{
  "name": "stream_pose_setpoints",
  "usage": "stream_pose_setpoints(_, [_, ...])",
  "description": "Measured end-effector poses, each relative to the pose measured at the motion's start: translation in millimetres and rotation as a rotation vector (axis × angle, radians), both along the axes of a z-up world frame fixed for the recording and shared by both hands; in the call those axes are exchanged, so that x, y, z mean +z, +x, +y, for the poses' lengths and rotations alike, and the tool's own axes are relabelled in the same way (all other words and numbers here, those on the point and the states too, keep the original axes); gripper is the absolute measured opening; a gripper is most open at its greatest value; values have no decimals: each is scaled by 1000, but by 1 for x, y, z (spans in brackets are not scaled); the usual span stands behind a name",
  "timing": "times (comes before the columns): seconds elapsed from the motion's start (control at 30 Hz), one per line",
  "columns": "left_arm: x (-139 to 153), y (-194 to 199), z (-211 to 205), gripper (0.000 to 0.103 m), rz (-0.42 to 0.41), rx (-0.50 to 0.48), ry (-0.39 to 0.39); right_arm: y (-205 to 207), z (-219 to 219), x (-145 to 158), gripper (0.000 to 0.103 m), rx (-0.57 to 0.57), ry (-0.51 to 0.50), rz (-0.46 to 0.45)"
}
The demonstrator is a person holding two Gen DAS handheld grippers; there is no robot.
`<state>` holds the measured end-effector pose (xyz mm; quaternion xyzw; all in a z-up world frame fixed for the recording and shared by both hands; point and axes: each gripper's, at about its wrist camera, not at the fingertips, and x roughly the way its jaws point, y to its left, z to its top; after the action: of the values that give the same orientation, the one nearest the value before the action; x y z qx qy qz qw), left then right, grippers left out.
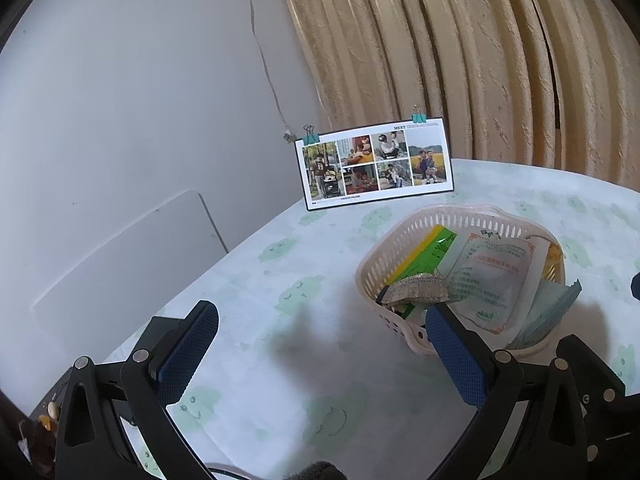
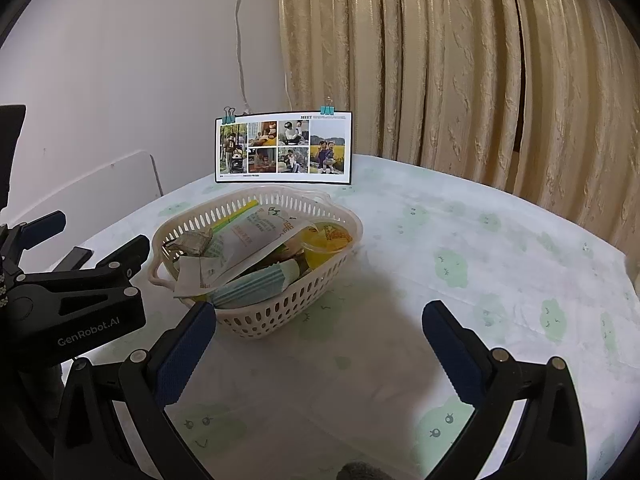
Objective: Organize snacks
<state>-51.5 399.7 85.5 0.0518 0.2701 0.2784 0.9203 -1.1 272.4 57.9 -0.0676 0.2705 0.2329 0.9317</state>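
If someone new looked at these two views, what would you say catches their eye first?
Probably the cream slotted basket on the cloud-print tablecloth, heaped with snack packets and an orange jelly cup at its far right. Behind it a photo collage card stands upright at the table's back edge, before the beige curtain. Both the left gripper and right gripper are open and empty.

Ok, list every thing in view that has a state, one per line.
Left tongs: open, empty, over the table beside the basket.
Right tongs: open, empty.
Basket: upright on the table, full of snacks.
White packet: lying on top, overhanging the rim.
Jelly cup: in the basket, sealed.
Photo card: standing upright, clipped.
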Motion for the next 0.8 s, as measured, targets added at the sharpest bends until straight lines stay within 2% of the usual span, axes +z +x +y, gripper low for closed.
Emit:
stream_pose_setpoints(0.57, [-6,2,8,103,22,9,-14,2,5,-2,103,19,-17,13])
stream_pose_setpoints(0.67, [-7,1,13,103,25,18,-18,5,14,-3,103,35,-46,41])
stream_pose_setpoints(0.8, [-9,-1,22,103,27,34,-20,1,22,-3,103,52,-72,15])
